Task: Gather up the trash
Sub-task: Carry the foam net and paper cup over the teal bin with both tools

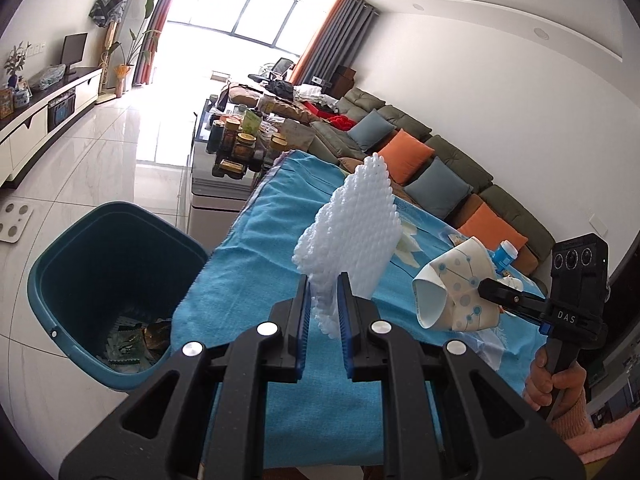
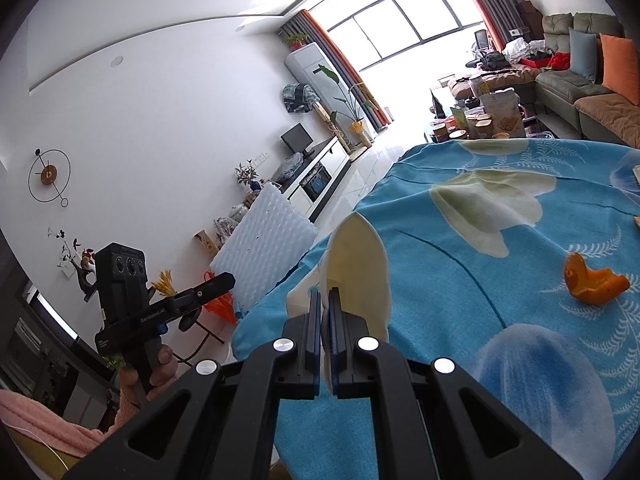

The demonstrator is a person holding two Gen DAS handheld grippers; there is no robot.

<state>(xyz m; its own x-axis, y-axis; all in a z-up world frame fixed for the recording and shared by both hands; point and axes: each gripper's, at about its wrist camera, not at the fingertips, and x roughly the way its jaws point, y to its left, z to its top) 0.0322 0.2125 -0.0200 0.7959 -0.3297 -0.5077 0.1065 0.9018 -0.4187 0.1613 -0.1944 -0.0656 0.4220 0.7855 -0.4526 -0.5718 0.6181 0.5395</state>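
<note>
You are carrying trash to the bin (image 1: 116,292): your left gripper (image 1: 324,300) is clamped on foam (image 1: 352,232), your right gripper (image 2: 325,312) on a cup (image 2: 356,268), both above the table (image 1: 248,248); next, hold each over the bin and release.
</note>
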